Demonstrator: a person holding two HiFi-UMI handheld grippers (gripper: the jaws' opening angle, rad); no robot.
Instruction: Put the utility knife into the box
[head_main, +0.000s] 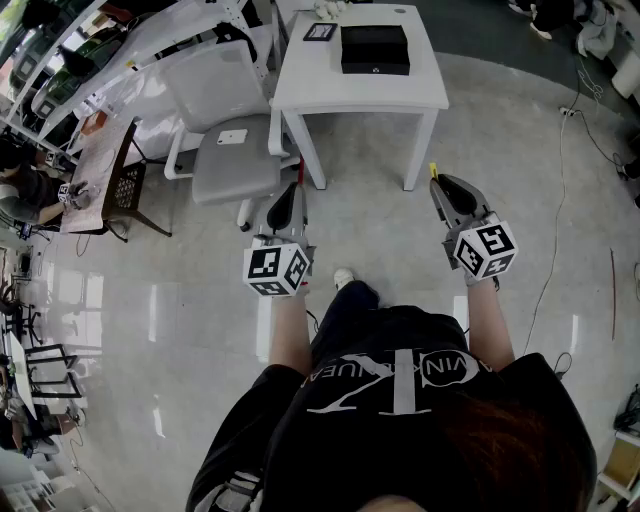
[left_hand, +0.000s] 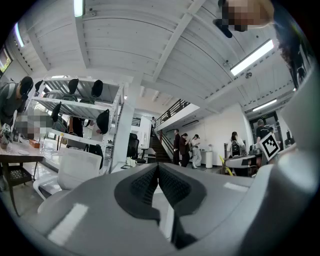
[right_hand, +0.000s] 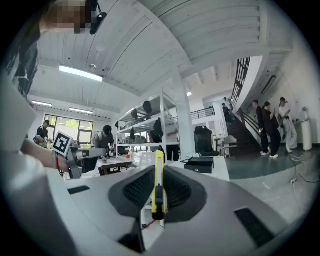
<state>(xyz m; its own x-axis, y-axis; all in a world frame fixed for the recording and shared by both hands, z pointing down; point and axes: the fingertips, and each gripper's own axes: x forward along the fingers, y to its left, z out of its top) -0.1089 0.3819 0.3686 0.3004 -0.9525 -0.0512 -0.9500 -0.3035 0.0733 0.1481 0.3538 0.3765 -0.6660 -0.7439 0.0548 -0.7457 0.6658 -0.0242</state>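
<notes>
A yellow utility knife with a black slider stands pinched between the jaws of my right gripper, its tip pointing away from me. In the head view only the knife's yellow tip pokes out past my right gripper, which hangs over the floor just short of the white table. An open black box lies on that table, also visible as the black box in the right gripper view. My left gripper is shut with nothing in it, its pads pressed together.
A white chair stands left of the table, close to my left gripper. A small black item lies on the table beside the box. Shelving racks and a brown table stand further left. Cables run across the floor at right.
</notes>
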